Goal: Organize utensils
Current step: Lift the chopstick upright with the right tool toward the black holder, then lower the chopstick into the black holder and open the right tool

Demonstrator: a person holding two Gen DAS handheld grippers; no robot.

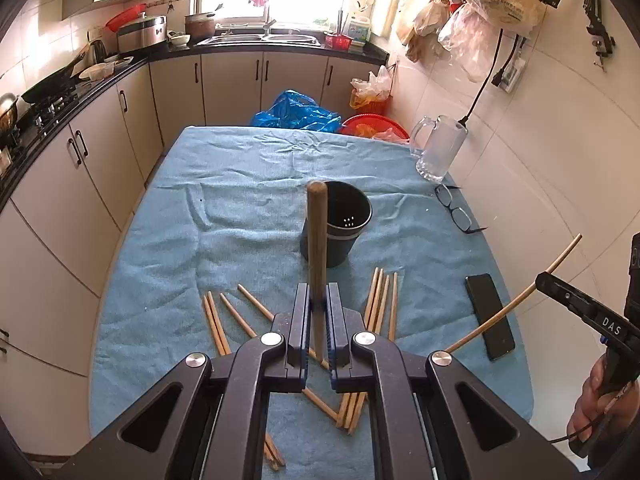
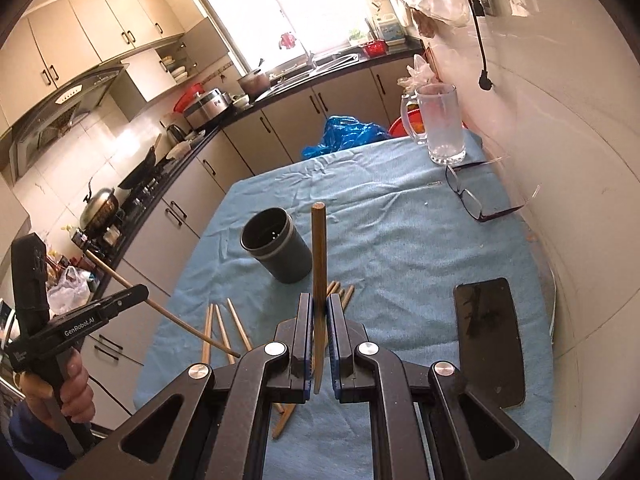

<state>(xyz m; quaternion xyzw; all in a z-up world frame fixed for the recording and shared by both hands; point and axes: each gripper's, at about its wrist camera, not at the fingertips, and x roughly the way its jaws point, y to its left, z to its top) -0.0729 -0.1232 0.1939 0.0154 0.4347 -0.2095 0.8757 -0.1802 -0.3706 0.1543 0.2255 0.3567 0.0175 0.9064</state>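
Observation:
A dark round utensil holder [image 1: 340, 224] stands empty on the blue cloth; it also shows in the right wrist view [image 2: 278, 246]. Several wooden chopsticks [image 1: 380, 304] lie loose on the cloth in front of it. My left gripper [image 1: 318, 300] is shut on one chopstick [image 1: 317, 248], held upright just in front of the holder. My right gripper [image 2: 319, 312] is shut on another chopstick [image 2: 319, 256], held upright to the right of the holder. Each gripper shows in the other's view, at the right edge [image 1: 540, 278] and at the left edge [image 2: 146, 290].
A black phone [image 1: 489, 316] lies on the cloth at the right, glasses [image 1: 454, 208] beyond it, and a glass mug [image 1: 440, 148] at the far right corner. A tiled wall runs along the right. Kitchen cabinets and counter [image 1: 80, 148] run along the left and back.

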